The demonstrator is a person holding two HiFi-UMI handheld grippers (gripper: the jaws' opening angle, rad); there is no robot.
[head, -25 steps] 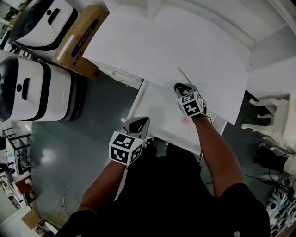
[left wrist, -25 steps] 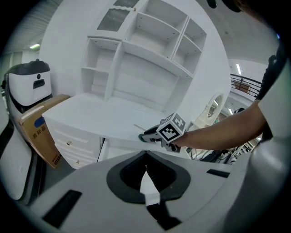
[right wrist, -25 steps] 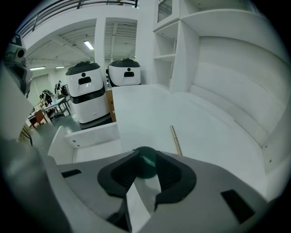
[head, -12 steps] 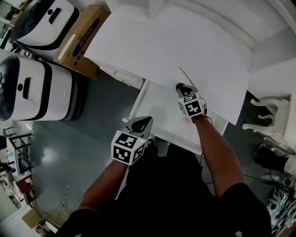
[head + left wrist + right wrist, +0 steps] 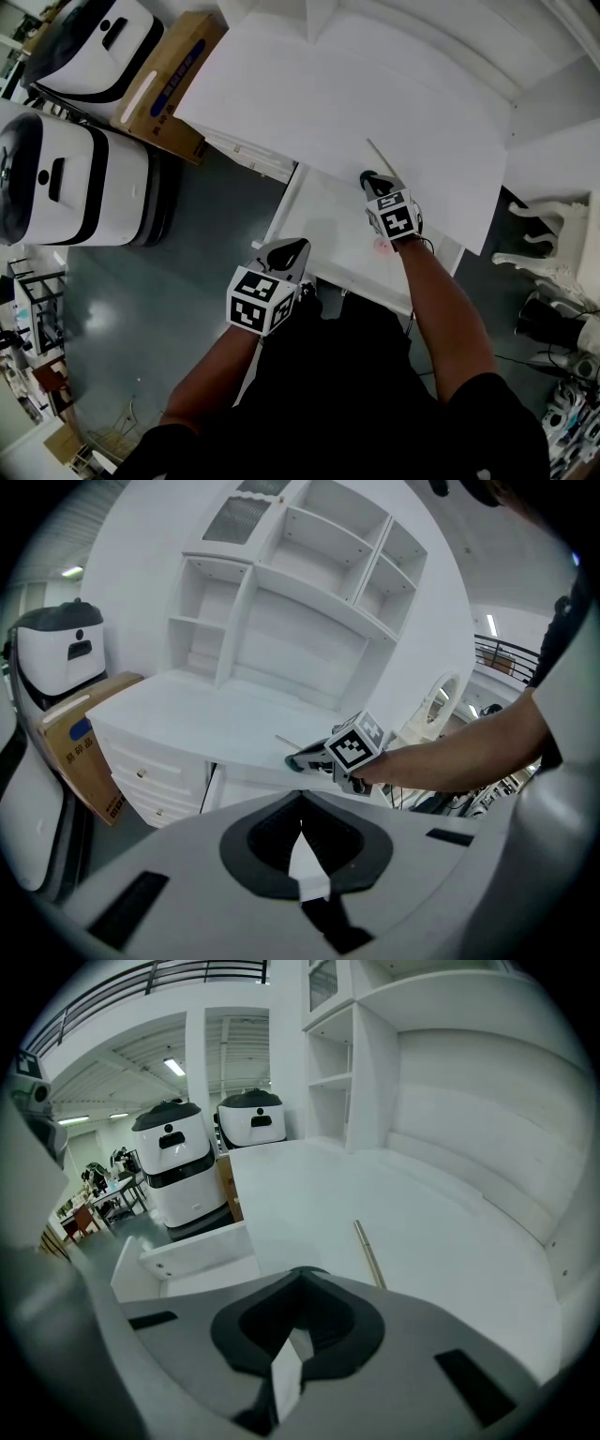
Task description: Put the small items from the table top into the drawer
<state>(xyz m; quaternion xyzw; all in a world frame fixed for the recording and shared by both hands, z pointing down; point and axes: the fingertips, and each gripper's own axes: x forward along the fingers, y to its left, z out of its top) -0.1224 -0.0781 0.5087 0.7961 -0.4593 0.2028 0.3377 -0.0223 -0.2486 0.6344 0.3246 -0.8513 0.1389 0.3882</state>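
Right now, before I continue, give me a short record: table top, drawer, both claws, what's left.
Table top: white table top, one thin tan stick lying near its front edge
Drawer: white drawer, pulled open below that edge
Right claw: just closed, shut; at the stick's near end, which it hides, so a grip is unconfirmed
Left claw: shut, nothing between, near the drawer's front corner
Left to do: stick not yet in drawer
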